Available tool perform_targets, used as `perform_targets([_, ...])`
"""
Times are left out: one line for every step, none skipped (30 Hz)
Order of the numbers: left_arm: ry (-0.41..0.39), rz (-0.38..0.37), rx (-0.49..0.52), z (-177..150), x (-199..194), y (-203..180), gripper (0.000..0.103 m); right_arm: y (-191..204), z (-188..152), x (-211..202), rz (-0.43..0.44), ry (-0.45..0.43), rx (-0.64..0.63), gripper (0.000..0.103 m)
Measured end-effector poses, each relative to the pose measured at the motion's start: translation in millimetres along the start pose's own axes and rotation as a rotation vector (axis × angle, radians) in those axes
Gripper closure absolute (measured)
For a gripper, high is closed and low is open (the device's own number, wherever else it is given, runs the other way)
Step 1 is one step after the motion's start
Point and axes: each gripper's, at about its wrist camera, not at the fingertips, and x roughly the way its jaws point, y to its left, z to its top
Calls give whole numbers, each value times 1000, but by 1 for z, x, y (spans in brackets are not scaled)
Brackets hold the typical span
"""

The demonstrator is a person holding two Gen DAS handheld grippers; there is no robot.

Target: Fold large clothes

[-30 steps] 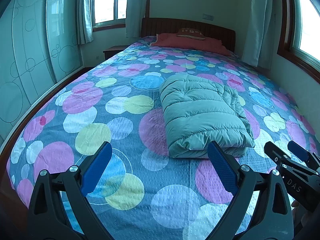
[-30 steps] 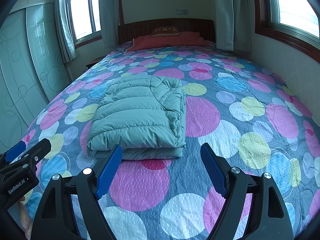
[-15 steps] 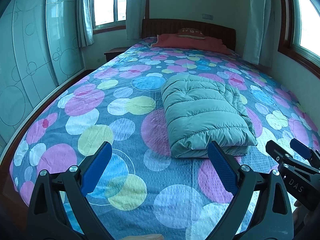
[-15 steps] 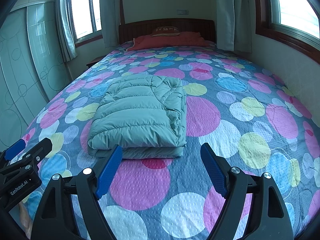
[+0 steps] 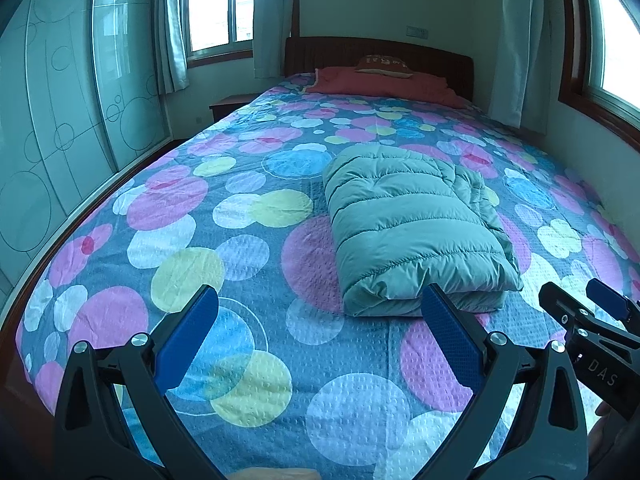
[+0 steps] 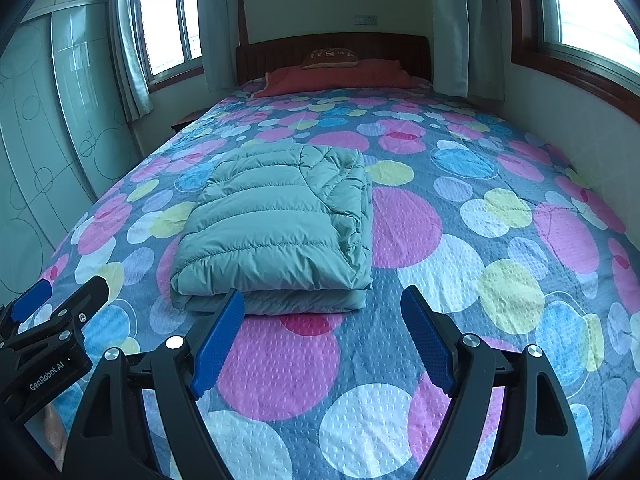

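Note:
A pale green puffer jacket (image 5: 412, 224) (image 6: 280, 228) lies folded into a thick rectangle in the middle of the bed. My left gripper (image 5: 320, 312) hovers over the near part of the bed, open and holding nothing, with the jacket ahead and to its right. Just short of the jacket's near edge, my right gripper (image 6: 322, 314) stands open with nothing between its blue pads. In the left wrist view the right gripper (image 5: 588, 320) shows at the right edge. The left gripper (image 6: 52, 308) shows at the left edge of the right wrist view.
The bed carries a blue cover with coloured circles (image 5: 248, 248) (image 6: 500, 240). A red blanket and a brown pillow (image 5: 384, 66) lie by the dark headboard. Frosted wardrobe doors (image 5: 60, 128) line the left side; a wall with windows (image 6: 592, 0) runs along the right.
The left wrist view has drawn back slightly, so the jacket sits a little lower and farther right in it. The right gripper has kept still. Both stay open.

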Motion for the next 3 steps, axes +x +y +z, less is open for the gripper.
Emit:
perform_targets([5, -1, -2, 0, 2, 0, 2, -2, 0, 1, -2, 0, 3, 24])
perform_targets([10, 2, -4, -1, 5, 2, 2, -4, 0, 2, -5, 1, 6, 24])
perform_targets([16, 7, -8, -1, 8, 3, 2, -7, 1, 4, -7, 4, 11, 24])
